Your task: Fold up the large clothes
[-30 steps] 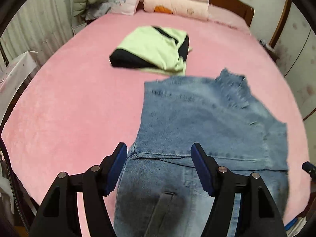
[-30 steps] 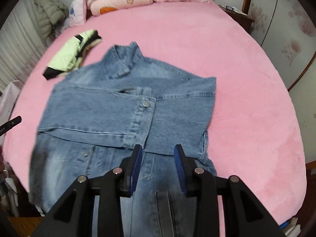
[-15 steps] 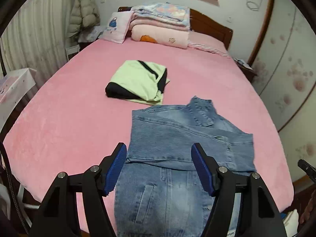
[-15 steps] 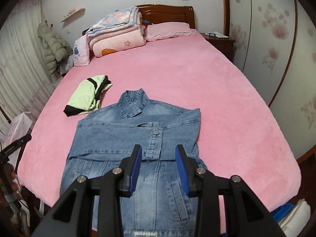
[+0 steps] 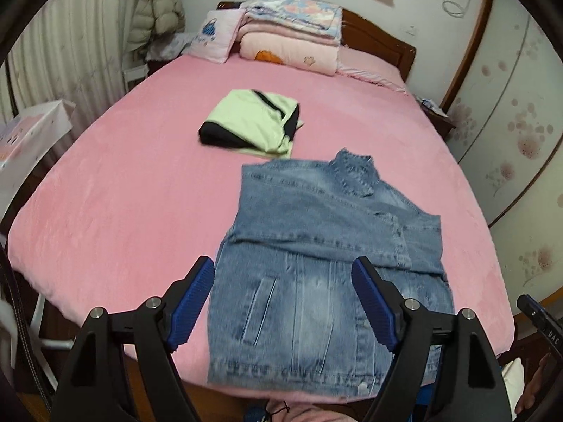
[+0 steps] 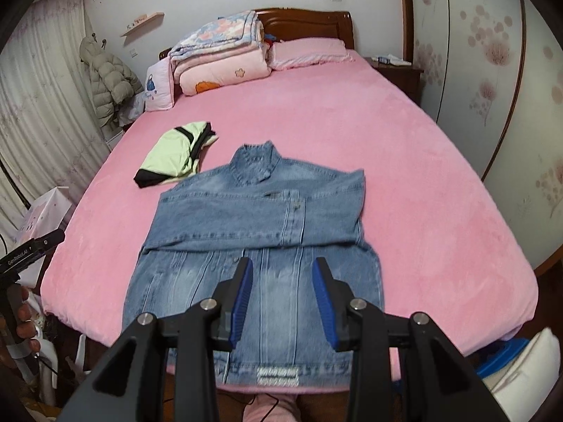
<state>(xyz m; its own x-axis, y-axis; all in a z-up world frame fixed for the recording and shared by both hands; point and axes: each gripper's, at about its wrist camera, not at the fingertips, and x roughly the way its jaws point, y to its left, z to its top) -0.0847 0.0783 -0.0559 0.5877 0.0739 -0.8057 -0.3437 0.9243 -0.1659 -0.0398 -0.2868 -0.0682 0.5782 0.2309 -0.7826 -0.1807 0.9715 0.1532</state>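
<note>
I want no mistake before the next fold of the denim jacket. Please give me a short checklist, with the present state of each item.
1. Left gripper open and empty: ok.
2. Right gripper open and empty: ok.
3. Denim jacket sleeves folded across the chest: ok.
4. Jacket hem within the edge of the bed: not ok, it reaches the edge.
5. Folded green garment apart from the jacket: cannot tell, the two look very close.
</note>
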